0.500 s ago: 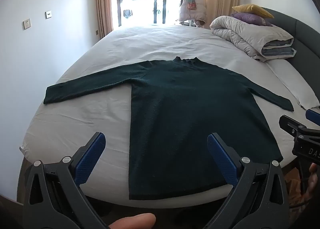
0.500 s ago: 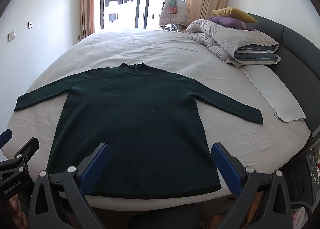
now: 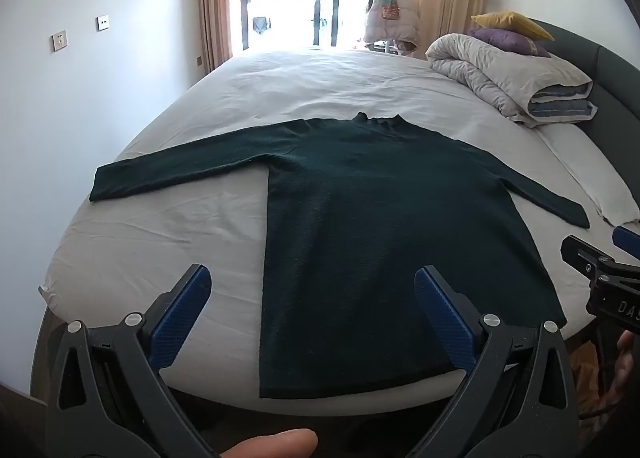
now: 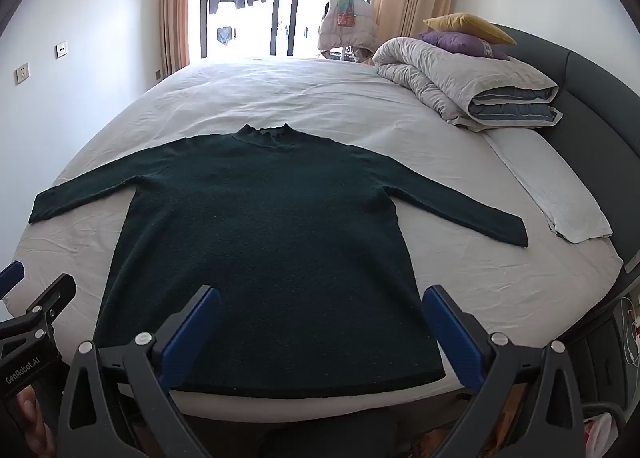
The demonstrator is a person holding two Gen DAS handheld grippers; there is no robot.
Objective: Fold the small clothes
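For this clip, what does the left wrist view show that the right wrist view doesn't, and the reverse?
Only the left wrist view shows a fingertip at the bottom edge and the right hand-held gripper at its right edge. Only the right wrist view shows white cables beside the bed and the left hand-held gripper at its left edge. Both show the dark green knit sweater spread flat, sleeves out, on the white-sheeted bed, plus the rolled grey duvet, with each hand-held gripper open.
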